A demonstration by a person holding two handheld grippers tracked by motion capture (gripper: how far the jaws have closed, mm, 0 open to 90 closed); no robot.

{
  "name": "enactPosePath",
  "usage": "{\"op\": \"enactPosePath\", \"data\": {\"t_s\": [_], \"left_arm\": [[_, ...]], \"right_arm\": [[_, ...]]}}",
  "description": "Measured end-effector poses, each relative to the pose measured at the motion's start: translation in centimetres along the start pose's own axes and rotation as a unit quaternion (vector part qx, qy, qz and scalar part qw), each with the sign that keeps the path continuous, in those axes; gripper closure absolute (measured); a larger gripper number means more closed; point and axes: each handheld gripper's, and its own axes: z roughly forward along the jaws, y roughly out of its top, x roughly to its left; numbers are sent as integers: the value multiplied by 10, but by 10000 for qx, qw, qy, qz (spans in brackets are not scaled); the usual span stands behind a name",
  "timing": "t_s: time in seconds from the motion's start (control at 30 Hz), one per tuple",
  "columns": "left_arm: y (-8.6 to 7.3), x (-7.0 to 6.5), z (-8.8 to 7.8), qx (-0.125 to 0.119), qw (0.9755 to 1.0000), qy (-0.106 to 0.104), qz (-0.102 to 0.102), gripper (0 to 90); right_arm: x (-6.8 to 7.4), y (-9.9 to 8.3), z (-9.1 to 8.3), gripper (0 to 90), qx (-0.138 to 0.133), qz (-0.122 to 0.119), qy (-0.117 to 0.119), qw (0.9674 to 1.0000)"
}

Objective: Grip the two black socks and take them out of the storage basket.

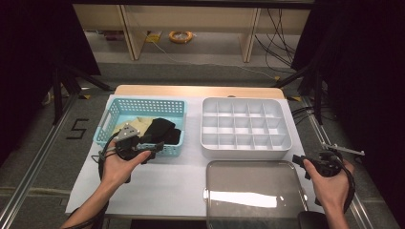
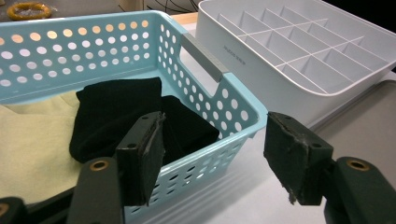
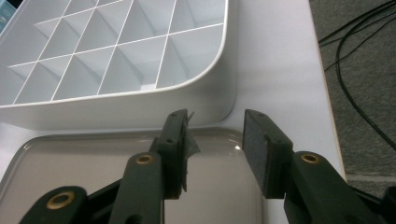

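A light blue perforated basket (image 1: pixel 114 112) (image 2: pixel 205 70) at the table's left holds folded black cloth (image 1: pixel 160 130) (image 2: pixel 116 116) and beige cloth (image 1: pixel 133 125) (image 2: pixel 32 144). My left gripper (image 1: pixel 152 153) (image 2: pixel 212 161) hovers open at the basket's near right corner, nothing between its pads. A white divided organizer (image 1: pixel 246 126) (image 2: pixel 303 51) (image 3: pixel 116 51) sits at the right. A translucent lid (image 1: pixel 253 191) (image 3: pixel 93 177) lies in front of it. My right gripper (image 1: pixel 300 161) (image 3: pixel 215 149) is open over the lid's far right corner, holding nothing.
A white mat (image 1: pixel 176 181) covers the wooden table. Cables (image 3: pixel 359 60) trail on the grey floor to the right. Shelf legs and an orange cable coil (image 1: pixel 180 36) stand beyond the table. A floor marking "5" (image 1: pixel 76 129) is at the left.
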Motion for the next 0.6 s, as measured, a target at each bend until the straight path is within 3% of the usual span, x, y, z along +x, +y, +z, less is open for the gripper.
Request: {"op": "enactPosePath", "data": {"t_s": [0.13,0.17,0.23,0.27,0.33,0.37,0.4,0.57,0.6], "left_arm": [[4,5,-2,-2,10000,61,-68,376],[5,6,-2,9,10000,67,-73,377],[9,10,-3,0,9999,113,-87,380],[11,11,-4,-5,9999,133,-90,391],[14,14,-5,26,9998,172,-81,403],[17,17,-5,44,9997,187,-125,403],[19,19,-5,74,9996,229,-128,411],[32,28,6,273,9989,362,-147,442],[35,30,9,345,9987,368,-98,443]], "right_arm": [[0,0,2,617,-13,-101,68,9999],[2,0,0,618,64,-79,-45,9999],[3,-1,3,623,14,-96,-10,10000],[4,1,2,624,20,-180,-100,9998],[7,1,3,625,4,-48,-17,10000],[6,2,3,626,35,-169,-41,9998],[7,2,3,626,20,-195,61,9998],[12,1,4,626,79,-75,-16,9999],[10,2,3,626,47,-165,-4,9999]]}}
